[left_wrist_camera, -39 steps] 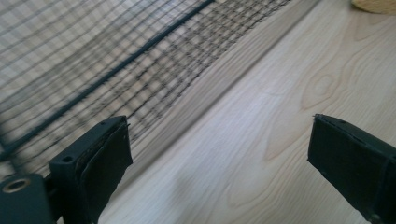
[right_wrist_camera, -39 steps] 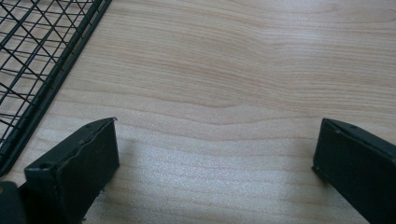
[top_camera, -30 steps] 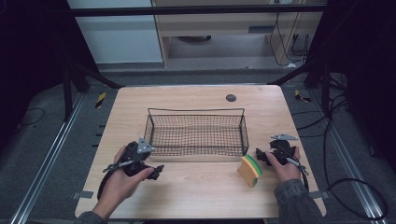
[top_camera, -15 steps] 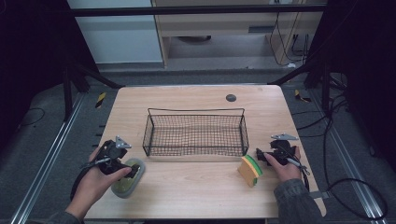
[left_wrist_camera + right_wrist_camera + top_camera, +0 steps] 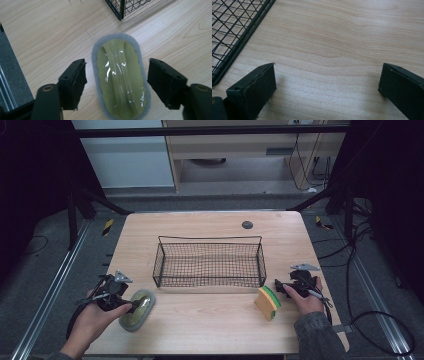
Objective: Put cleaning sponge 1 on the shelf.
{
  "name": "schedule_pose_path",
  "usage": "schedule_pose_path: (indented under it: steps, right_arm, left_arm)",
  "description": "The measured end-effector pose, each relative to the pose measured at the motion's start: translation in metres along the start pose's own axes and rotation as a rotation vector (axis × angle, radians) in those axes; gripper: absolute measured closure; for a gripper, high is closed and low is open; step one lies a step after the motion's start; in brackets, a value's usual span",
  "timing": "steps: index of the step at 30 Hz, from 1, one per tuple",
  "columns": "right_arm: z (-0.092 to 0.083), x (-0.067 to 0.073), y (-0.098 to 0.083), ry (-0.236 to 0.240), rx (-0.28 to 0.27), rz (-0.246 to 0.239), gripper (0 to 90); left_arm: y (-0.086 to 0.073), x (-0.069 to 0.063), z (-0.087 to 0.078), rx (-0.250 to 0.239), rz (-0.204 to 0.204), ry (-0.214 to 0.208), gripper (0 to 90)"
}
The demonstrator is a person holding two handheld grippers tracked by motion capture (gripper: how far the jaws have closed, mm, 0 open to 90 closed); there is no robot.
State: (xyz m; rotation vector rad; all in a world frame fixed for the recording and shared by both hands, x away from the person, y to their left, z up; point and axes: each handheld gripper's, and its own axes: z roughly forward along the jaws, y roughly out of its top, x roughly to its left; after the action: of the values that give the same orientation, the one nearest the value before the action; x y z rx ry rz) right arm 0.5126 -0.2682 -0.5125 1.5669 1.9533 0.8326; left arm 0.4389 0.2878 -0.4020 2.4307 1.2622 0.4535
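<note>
Left gripper view: scrubbing pad (image 5: 121, 80), judged light, soft-rimmed, slick-topped, is straddled untouched by closing left tongs (image 5: 121, 83), best gripped across its long flanks; right tongs (image 5: 325, 90) are spread wide, empty.

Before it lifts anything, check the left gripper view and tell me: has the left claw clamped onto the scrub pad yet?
No: the scrub pad lies between the left claw's jaws, which have just been closing, with bare table on both sides.

Wooden surface (image 5: 210, 325): wire basket (image 5: 210, 262) at centre; scrubber (image 5: 136, 310) near left edge; sponge (image 5: 267, 302) near right edge.
</note>
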Motion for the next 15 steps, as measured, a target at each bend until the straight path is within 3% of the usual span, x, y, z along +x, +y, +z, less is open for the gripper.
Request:
schedule_pose_path:
  steps: [4, 9, 15]
  right_arm:
    - [0.0, 0.0, 0.0, 0.001, 0.0, -0.001, 1.2]
    - [0.0, 0.0, 0.0, 0.003, -0.001, -0.001, 1.2]
    - [-0.001, 0.001, 0.0, 0.003, 0.0, 0.01, 1.2]
  left_arm:
    - [-0.003, 0.0, -0.001, 0.013, -0.004, -0.004, 38.4]
    - [-0.005, 0.002, 0.003, 0.028, -0.017, -0.007, 39.0]
    - [-0.001, 0.005, 0.013, 0.058, -0.034, -0.049, 40.4]
